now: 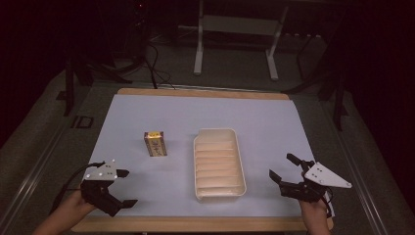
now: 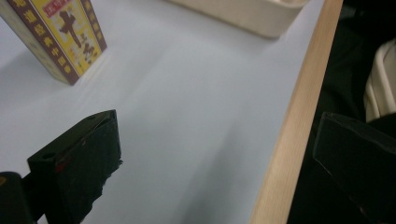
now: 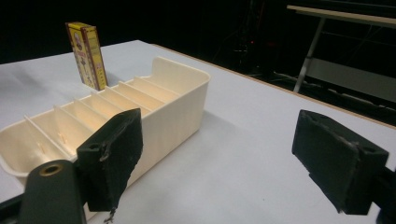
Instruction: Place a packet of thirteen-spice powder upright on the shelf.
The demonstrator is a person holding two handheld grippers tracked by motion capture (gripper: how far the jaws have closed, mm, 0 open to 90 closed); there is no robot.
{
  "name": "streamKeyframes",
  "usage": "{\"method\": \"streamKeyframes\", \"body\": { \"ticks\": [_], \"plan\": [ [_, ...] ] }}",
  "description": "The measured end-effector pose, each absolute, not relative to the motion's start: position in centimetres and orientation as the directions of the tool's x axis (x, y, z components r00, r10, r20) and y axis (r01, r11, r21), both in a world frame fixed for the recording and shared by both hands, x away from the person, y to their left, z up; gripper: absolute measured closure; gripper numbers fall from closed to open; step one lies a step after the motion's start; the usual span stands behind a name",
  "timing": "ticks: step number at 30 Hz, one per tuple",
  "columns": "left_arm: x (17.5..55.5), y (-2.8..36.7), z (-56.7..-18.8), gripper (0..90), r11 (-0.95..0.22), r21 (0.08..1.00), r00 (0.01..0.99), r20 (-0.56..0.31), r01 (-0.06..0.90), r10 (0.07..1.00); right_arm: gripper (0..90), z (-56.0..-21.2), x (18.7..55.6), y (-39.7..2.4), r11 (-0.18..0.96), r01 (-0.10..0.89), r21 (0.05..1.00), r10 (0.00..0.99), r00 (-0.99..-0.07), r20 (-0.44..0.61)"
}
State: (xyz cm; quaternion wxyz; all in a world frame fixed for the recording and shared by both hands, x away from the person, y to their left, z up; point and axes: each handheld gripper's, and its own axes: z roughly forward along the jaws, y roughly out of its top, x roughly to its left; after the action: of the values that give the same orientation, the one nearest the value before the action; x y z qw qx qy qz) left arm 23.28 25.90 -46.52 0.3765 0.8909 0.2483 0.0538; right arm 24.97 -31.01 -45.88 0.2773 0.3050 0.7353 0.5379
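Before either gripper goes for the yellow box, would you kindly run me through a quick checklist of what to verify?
1. Left gripper open and holding nothing: ok, jaws stand wide apart.
2. Right gripper open and holding nothing: ok.
3. Yellow box upright and free to grasp: ok, it stands alone on the white mat.
4. Path from left gripper to box free: ok, bare mat between them.
5. Cream tray compartments ready to receive: ok, the slots look empty.
6. Which slot the box fits: cannot tell.
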Motion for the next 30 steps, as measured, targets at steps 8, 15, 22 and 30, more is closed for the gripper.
{"method": "streamKeyframes", "body": {
  "ticks": [8,15,22,30],
  "plan": [
    [23.6,25.9,-45.5,1.3,-0.668,0.62,0.887,-0.106,0.412,0.449,16.3,-46.0,25.0,-30.9,0.238,0.146,0.96,0.735,-0.673,-0.08],
    [24.3,25.5,-44.9,1.3,-0.716,0.555,0.893,-0.122,0.424,0.434,16.3,-46.1,25.1,-30.5,0.256,0.153,0.955,0.726,-0.683,-0.085],
    [25.0,24.7,-44.3,1.3,-0.764,0.451,0.879,-0.118,0.462,0.462,16.3,-46.1,25.0,-30.3,0.279,0.145,0.949,0.715,-0.692,-0.104],
    [25.4,24.2,-44.1,1.3,-0.799,0.37,0.879,-0.162,0.475,0.448,16.3,-46.3,24.9,-29.7,0.318,0.14,0.938,0.683,-0.72,-0.124]
  ]
}}
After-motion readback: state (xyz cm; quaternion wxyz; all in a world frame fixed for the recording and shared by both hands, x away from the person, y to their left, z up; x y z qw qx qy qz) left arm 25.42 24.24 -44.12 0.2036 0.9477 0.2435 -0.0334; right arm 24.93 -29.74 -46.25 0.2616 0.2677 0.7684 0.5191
